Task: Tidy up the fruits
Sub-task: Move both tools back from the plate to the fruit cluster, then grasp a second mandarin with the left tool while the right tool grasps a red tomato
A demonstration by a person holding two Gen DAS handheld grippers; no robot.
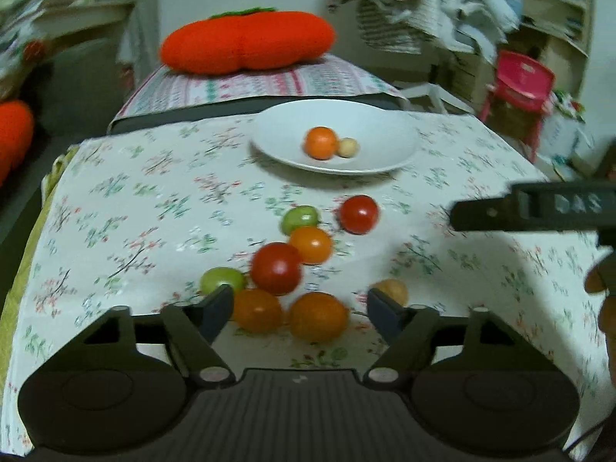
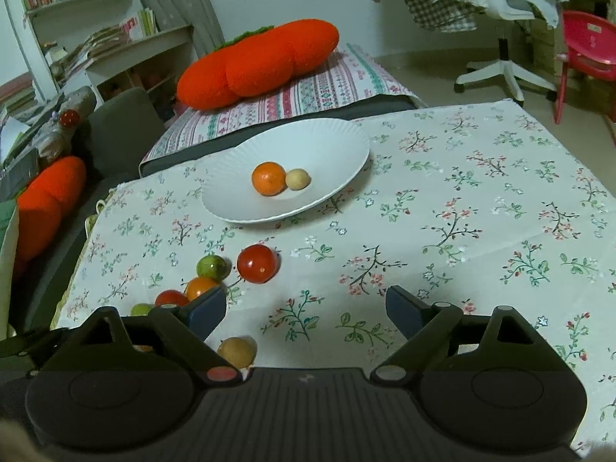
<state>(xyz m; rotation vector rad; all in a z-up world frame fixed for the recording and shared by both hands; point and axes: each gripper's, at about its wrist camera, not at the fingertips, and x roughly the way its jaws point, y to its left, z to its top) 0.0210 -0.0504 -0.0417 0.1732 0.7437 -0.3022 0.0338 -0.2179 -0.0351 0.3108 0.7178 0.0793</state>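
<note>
since both grippers have their jaws spread wide with nothing between them, neither one is carrying fruit right now. the left gripper (image 1: 300,304) hangs low over the near end of the loose pile, with two orange fruits (image 1: 287,313) lying in the gap between its fingers, so i'd guess one of those gets picked next. just past them sit a big red one (image 1: 276,267), green ones and another red one (image 1: 359,213), bunched on the flowery tablecloth (image 1: 115,211). a small tan fruit (image 1: 392,290) lies by the right-hand finger. the right gripper (image 2: 306,310) hovers over bare cloth, off to the side of the pile, probably staying out of the way. farther back the white plate (image 2: 335,142) holds an orange fruit (image 2: 268,178) touching a small tan one (image 2: 297,179), so that looks like the drop spot, and most fruit isn't there yet.
</note>
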